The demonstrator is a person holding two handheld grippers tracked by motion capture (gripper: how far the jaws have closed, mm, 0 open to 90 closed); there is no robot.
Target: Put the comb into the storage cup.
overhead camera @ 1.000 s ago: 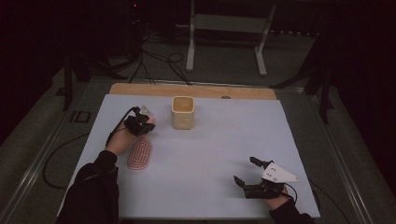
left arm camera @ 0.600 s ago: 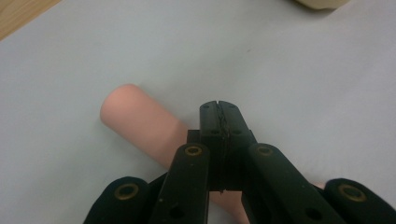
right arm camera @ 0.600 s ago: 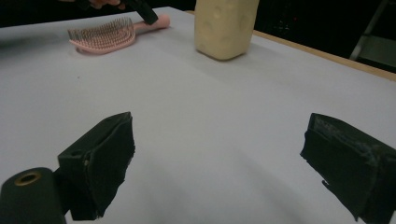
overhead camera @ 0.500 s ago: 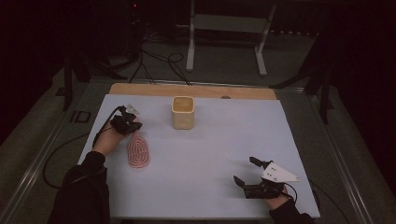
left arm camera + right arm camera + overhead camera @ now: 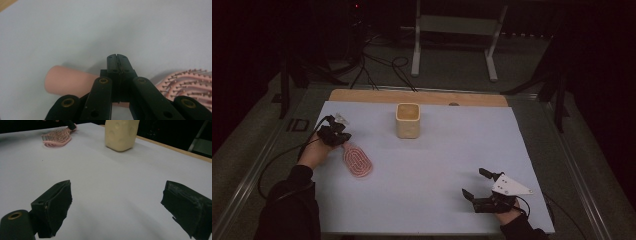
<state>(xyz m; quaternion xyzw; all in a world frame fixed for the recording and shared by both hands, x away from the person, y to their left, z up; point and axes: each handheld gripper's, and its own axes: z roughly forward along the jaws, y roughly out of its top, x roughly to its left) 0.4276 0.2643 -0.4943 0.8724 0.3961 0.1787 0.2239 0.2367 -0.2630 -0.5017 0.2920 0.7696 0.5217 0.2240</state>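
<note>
The left tongs [image 5: 340, 136] sit closed near the table's [image 5: 437, 165] left edge, jaws pressed together just above the handle of the pink hairbrush [image 5: 357, 160] lying flat there. The right tongs [image 5: 475, 186] rest open, holding nothing, near the front right corner. A cream cup [image 5: 407, 120] stands toward the far edge.

A cream cup [image 5: 408, 120] stands on the white table [image 5: 452, 150].

Pink hairbrush [image 5: 70, 81] looks like smooth matt plastic; cream cup [image 5: 407, 120] perhaps matt ceramic.
</note>
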